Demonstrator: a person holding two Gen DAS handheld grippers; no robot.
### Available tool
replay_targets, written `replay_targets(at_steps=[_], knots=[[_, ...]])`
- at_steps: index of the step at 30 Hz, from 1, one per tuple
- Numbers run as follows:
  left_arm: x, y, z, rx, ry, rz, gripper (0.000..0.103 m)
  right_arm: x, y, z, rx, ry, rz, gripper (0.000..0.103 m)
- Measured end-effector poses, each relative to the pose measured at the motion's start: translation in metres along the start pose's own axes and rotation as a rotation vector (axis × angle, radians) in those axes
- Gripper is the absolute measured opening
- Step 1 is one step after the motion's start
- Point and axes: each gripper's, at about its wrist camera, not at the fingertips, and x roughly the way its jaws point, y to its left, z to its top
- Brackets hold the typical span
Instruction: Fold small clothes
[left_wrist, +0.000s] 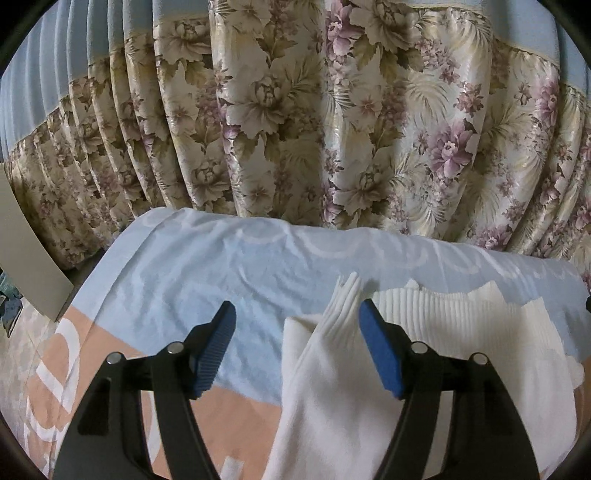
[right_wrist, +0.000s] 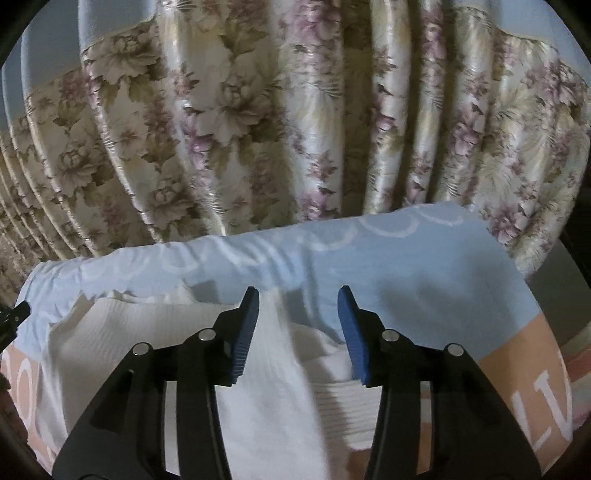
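A floral curtain (left_wrist: 295, 122) hangs in deep folds across the whole background, cream with olive leaves and mauve blossoms, and a plain pale-blue band (left_wrist: 122, 22) runs along its top. In front of the curtain lies a bed sheet (left_wrist: 184, 266), light blue at the edge nearest the curtain with white scalloped arcs printed there, turning peach (left_wrist: 236, 417) farther from the curtain, with white lettering (right_wrist: 550, 410) on the peach part. Left of the sheet, below the curtain's hem, a flat beige panel (left_wrist: 26, 254) stands tilted. Beside the panel a strip of pale patterned floor (left_wrist: 18, 347) shows.
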Motion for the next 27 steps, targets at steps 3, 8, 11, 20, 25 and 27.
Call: replay_targets(at_steps=[3,8,11,20,25,27], knots=[[-0.005,0.008,-0.009,0.002,0.001,-0.006,0.070,-0.004,-0.018,-0.010,0.010,0.017,-0.023,0.046],[-0.017,0.023,-0.025,-0.007,-0.006,-0.022,0.070,-0.015,-0.048,-0.035,0.024,0.042,-0.048,0.056],[-0.028,0.028,-0.038,-0.006,-0.034,-0.058,0.071,-0.021,-0.057,-0.050,0.008,0.054,-0.043,0.057],[-0.040,0.040,-0.086,0.010,0.012,-0.056,0.072,-0.050,-0.051,-0.083,-0.017,0.059,0.019,0.062],[-0.046,0.040,-0.100,0.017,0.023,-0.060,0.073,-0.054,-0.043,-0.098,-0.060,0.063,-0.005,0.062],[-0.047,0.042,-0.104,0.006,0.028,-0.059,0.073,-0.055,-0.041,-0.103,-0.061,0.068,-0.004,0.062]])
